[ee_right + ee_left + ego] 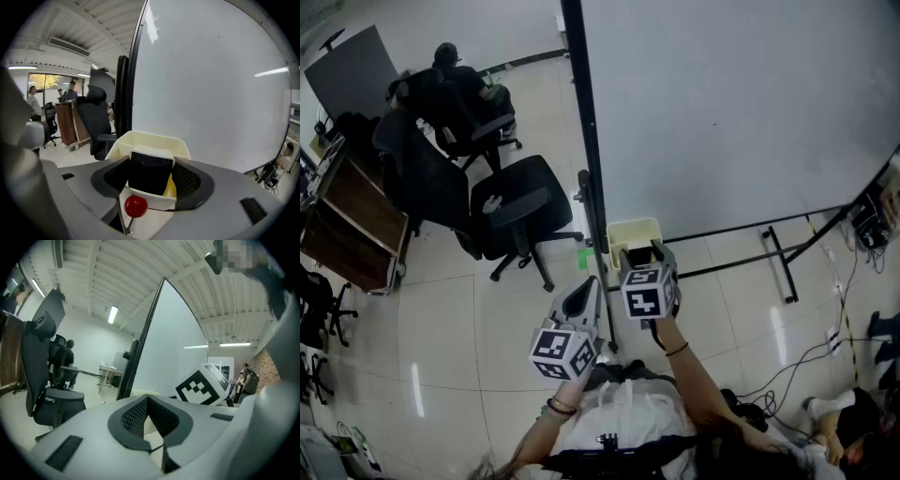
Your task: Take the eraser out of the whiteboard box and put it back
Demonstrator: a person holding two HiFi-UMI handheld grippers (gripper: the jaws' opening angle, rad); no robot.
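Right gripper [152,163] view: eraser [150,173] upright btwn the fingers [188,180], black felt face toward cam, white strip on top. Fingers spread wide, approx as wide as the eraser itself. Pads seemingly pressed on both its sides, so gripped. Lower edge of eraser tucked behind a pale near wall, rim of cream box [154,139] right behind and round it, i.e. eraser at/in the box, not clear of it. Low on eraser's right: yellow item [170,188], mostly hidden. In front of near wall: small red ball [136,205] on a thin stem; can't tell what it belongs to. Whiteboard [211,93] across the right of that view, dark frame edge left of the box.

Head view: right gripper [642,251] tipped down onto box [628,228], box at lower left corner of whiteboard [722,103], next to the black upright. Dark eraser [638,254] just visible at the fingertips, marker cube [642,292] behind.

Left gripper [586,291] just beside the right one, lower left of it, apart from the box, roughly level. Its fingers [133,418] closed together in a V, nothing btwn them. Ahead of them in left gripper view: whiteboard edge plus right gripper's marker cube [202,386].

Bkgd: black office chairs [516,206] on tiled floor [487,319], seated person [450,70] further off, cables [806,356] at right.
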